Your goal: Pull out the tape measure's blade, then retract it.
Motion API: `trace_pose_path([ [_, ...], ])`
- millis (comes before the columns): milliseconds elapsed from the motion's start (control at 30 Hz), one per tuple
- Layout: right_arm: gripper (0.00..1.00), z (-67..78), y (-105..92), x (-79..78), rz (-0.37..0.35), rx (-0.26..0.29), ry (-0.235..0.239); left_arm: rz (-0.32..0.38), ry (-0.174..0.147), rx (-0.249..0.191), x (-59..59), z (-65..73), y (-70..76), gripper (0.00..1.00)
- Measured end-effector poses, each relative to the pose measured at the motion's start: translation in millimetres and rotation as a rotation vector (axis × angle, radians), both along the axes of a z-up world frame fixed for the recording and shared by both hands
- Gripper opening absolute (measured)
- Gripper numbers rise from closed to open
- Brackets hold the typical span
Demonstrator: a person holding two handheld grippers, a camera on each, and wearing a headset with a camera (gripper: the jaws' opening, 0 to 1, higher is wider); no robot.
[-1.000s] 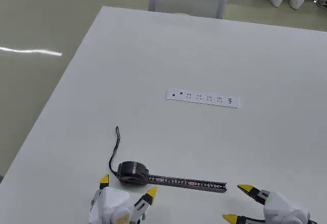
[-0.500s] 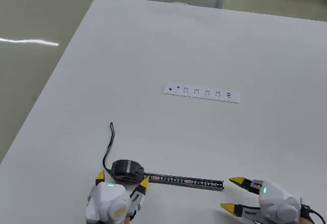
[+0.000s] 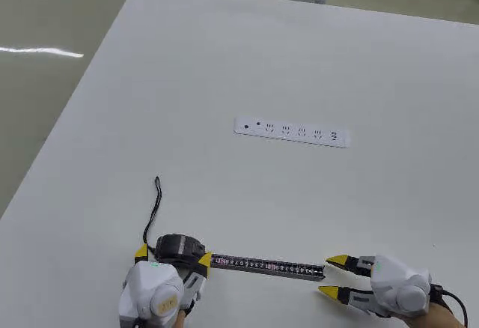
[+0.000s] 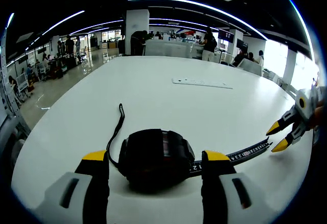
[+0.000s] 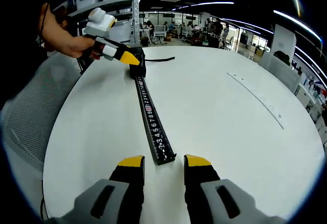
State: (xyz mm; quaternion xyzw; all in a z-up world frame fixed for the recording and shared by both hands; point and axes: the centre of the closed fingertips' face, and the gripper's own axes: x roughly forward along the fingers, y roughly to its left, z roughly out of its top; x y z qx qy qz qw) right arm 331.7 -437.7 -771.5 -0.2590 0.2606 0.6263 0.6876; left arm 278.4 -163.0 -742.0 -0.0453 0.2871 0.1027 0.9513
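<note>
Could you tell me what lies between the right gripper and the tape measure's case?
The pulled-out blade lies flat from the case to just before the right gripper, seen in the right gripper view.

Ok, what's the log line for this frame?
blade: out, flat on table | left gripper: open, jaws flanking tape measure case | right gripper: open, tips at blade end, not gripping
</note>
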Motion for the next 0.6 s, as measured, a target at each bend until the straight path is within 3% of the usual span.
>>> trace_pose_path([
  [333,0.24,-10.6,3.9,1.2,0.065,-0.006,0.026,0.006,-0.003,-0.011,4.9,-3.9,0.5,0.68],
  [433,0.18,-12.9,3.3,-0.4,0.083,-0.012,0.026,0.007,0.007,-0.016,5.4,-6.1,0.8,0.66],
  [600,0.14,-12.4,2.4,0.7,0.077,-0.009,0.024,0.008,0.011,-0.012,6.0,-8.0,0.9,0.63],
])
